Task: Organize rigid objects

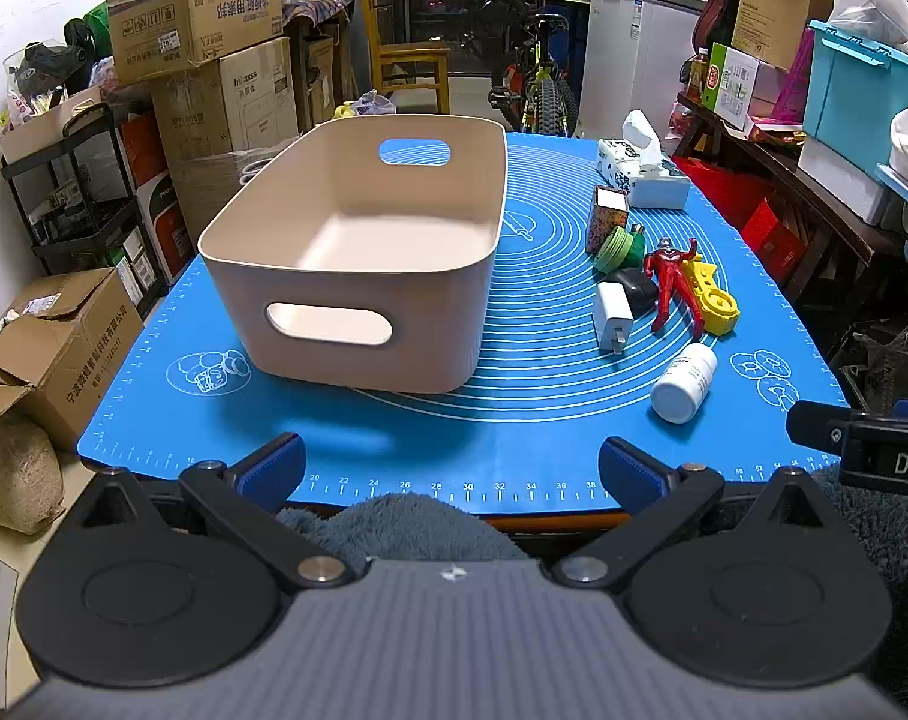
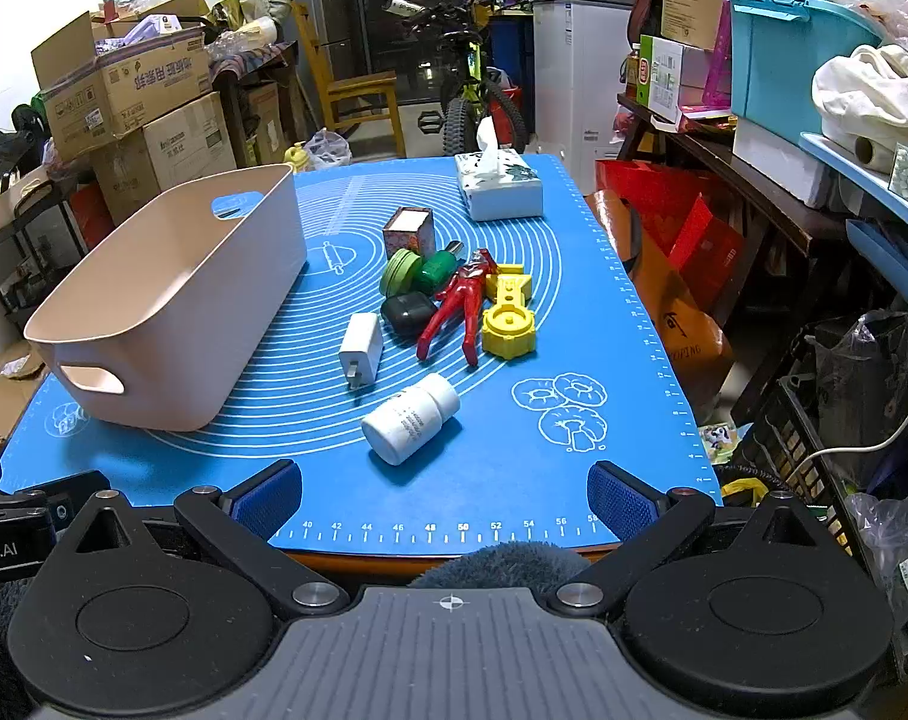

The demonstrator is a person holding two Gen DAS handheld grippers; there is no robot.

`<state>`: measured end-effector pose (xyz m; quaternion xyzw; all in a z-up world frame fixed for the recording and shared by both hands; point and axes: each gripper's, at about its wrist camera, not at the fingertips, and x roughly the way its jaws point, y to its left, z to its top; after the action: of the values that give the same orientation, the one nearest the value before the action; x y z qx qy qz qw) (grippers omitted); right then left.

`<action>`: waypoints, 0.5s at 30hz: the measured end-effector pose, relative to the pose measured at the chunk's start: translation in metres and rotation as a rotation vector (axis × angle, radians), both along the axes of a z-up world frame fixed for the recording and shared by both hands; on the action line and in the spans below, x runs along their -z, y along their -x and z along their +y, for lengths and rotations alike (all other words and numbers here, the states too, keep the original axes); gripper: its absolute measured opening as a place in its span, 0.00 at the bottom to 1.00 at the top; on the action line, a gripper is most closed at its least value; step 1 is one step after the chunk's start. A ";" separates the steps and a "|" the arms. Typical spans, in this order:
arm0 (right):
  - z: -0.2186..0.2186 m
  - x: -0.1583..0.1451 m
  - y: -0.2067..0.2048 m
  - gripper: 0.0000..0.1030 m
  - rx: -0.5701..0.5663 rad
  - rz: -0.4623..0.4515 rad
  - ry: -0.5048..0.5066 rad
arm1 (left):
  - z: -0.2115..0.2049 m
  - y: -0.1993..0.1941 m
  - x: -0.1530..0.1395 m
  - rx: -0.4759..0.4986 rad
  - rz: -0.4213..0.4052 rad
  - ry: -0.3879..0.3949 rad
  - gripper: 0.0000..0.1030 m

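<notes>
While nothing has gone into the bin (image 1: pixel 358 240) yet, the left wrist view makes the score plain: it sits empty on the blue mat (image 1: pixel 538 324) over the worktop, handle cut-out facing us. The left tongs (image 1: pixel 451 468) hang at the near edge, spread wide, holding nothing. Off to the right lies the whole pile: pill bottle (image 1: pixel 685 383) on its side nearest us, white charger (image 1: pixel 613 315), black case (image 1: pixel 634 291), red figure (image 1: pixel 670 282), yellow toy (image 1: pixel 715 300), green lid (image 1: pixel 613 249), small patterned box (image 1: pixel 609 213), and a tissue box (image 1: pixel 643 174) at the back. Writing here: ruler numbers along the mat edge, 20 up to 38, and "DA" on the other tool at the right edge; the print on the cardboard boxes behind is too distorted to read with confidence.

Over to the right wrist view! The right tongs (image 2: pixel 445 498) are also wide apart and empty, low at the mat's near edge, looking straight at the bottle (image 2: pixel 411 418), which lies just ahead. The bottle's label is too small to read. The mat ruler runs 40 to 58, and "bot.AI" shows on the tool at the left edge. The bin (image 2: pixel 172 312) stands left of the pile, close by. By my reckoning, every item is left to go; the job is at the start.
</notes>
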<state>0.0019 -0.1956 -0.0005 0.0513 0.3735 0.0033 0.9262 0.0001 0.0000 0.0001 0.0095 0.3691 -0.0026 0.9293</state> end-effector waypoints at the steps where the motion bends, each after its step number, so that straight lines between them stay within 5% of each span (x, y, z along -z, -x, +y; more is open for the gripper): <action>1: 0.000 0.000 0.000 0.98 0.000 0.000 0.000 | 0.000 0.000 0.000 0.000 0.000 0.000 1.00; 15: 0.000 -0.001 0.000 0.98 0.001 0.000 0.000 | 0.002 0.001 0.001 0.001 0.000 -0.001 1.00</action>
<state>0.0020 -0.1952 0.0000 0.0514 0.3736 0.0029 0.9262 -0.0004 0.0017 -0.0013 0.0099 0.3689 -0.0028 0.9294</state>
